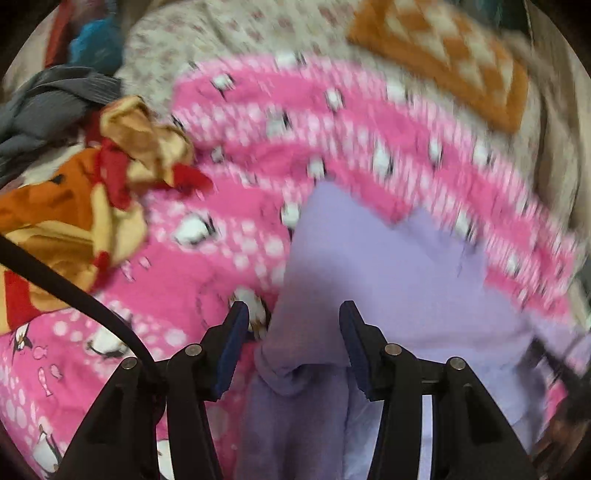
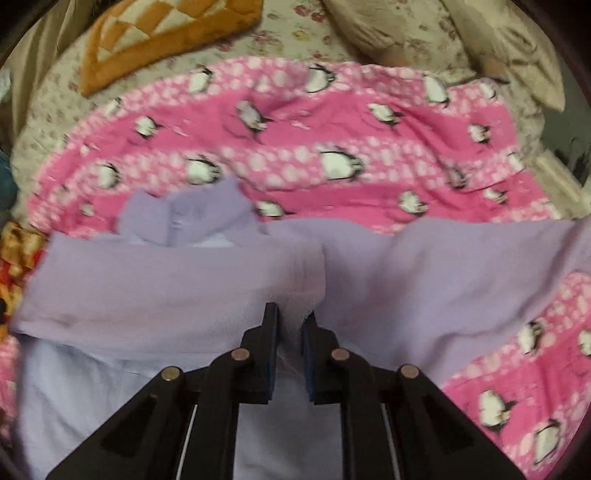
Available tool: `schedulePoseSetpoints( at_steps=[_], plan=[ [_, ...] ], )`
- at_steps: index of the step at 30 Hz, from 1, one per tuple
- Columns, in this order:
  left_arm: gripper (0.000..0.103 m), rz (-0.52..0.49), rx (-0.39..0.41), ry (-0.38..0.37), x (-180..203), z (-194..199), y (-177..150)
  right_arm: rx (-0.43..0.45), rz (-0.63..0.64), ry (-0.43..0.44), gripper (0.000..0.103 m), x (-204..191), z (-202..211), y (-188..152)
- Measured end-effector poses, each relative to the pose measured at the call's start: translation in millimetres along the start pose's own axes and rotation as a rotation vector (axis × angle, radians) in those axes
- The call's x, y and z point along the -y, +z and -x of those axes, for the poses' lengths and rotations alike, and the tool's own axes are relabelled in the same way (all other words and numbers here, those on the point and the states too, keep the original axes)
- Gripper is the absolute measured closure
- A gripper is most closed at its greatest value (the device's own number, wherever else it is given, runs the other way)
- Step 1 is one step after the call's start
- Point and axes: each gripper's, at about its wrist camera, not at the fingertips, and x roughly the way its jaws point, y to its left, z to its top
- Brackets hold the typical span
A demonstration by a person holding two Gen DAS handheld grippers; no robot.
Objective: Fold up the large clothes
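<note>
A lavender garment (image 2: 177,280) lies spread across a pink penguin-print blanket (image 2: 295,147) on a bed with a floral sheet (image 2: 280,33), filling the lower half of the right wrist frame. In that view the right gripper (image 2: 290,325) has its fingers drawn narrow at lower centre, pinching a bunched fold of the lavender cloth where two layers meet; a paler lining shows beneath at lower left. An orange-and-cream patchwork cushion (image 2: 162,33) sits at upper left and a beige pillow (image 2: 461,33) at upper right. The left wrist view, heavily motion-blurred, shows the left gripper (image 1: 293,317) with fingers spread wide at lower centre, the lavender garment (image 1: 388,266) hanging and bunching between them without either pad clearly pressing it. Only this view takes in the clutter at the left edge: an orange, yellow and red soft toy or printed cloth (image 1: 74,206), grey fabric (image 1: 48,107) above it, a blue item (image 1: 96,44) at upper left, and a black cable (image 1: 74,291) curving in toward the gripper. The patchwork cushion (image 1: 450,66) appears here at upper right, beyond the pink blanket (image 1: 332,129). The pillow is seen only from the right wrist.
</note>
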Motion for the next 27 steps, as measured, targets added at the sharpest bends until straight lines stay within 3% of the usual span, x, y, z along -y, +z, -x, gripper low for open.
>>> schedulePoseSetpoints(
  at_steps=[2, 4, 6, 10, 14, 17, 22, 27],
  plan=[
    [0.083, -0.03, -0.052, 0.043, 5.2, -13.3, -6.1, -0.029, 0.016, -0.014, 0.088, 6.1, -4.8, -0.4],
    [0.083, -0.032, -0.059, 0.048, 4.8, -15.8, -9.5, -0.085, -0.016, 0.012, 0.077, 18.6, -3.1, 0.6],
    [0.083, -0.029, -0.048, 0.048, 4.5, -11.7, -8.2, -0.079, -0.088, 0.029, 0.062, 35.0, 8.8, 1.7],
    [0.083, -0.037, -0.049, 0.062, 6.8, -13.5, -10.3, 0.002, -0.134, 0.044, 0.061, 46.1, 29.5, 5.1],
    [0.083, -0.057, -0.041, 0.083, 9.8, -16.1, -11.8, -0.057, -0.07, 0.136, 0.061, 26.4, 2.6, 3.7],
    [0.082, -0.067, -0.039, 0.089, 11.6, -17.1, -12.8, -0.13, -0.015, 0.066, 0.062, 17.2, -30.0, -6.8],
    [0.082, -0.083, -0.033, 0.111, 15.3, -17.4, -13.2, -0.117, 0.049, 0.007, 0.063, 7.8, -22.5, -6.5],
    [0.082, -0.096, -0.021, 0.115, 17.2, -12.5, -12.7, -0.09, 0.038, 0.051, 0.062, 5.8, 6.0, -5.3]
  ],
)
